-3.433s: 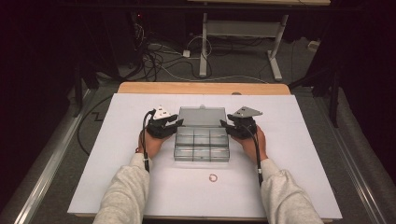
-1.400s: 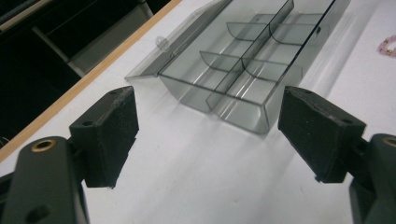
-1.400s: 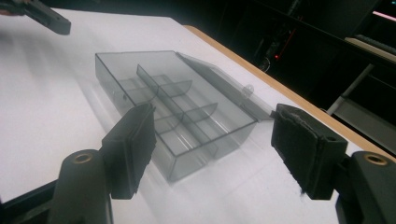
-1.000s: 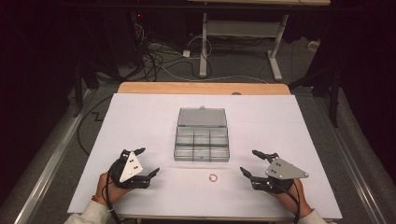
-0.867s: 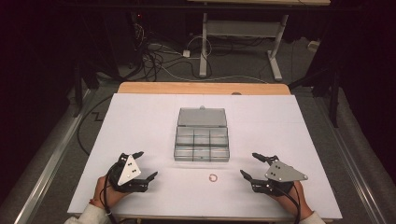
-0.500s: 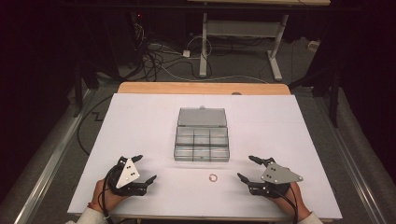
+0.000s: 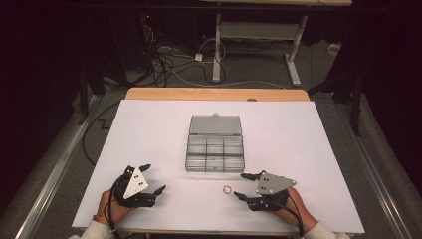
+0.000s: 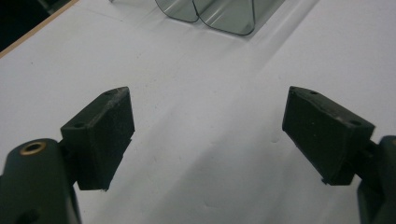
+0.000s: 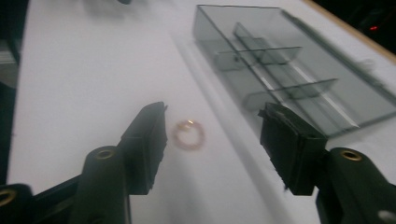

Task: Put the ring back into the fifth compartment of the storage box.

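High view: open compartment box (image 7: 215, 147), compartments bare.

Your table (image 7: 318, 149) is evenly lit from above, its white sheet bright while the floor and room beyond its far edge fall dark. In your right gripper view the ring (image 9: 188, 135) and the clear box (image 9: 299, 79) smear with motion blur. Your left gripper view is sharper, with soft shadows under the jaws.

Gold ring (image 7: 227, 189) — smoky-grey box (image 7: 215, 148).
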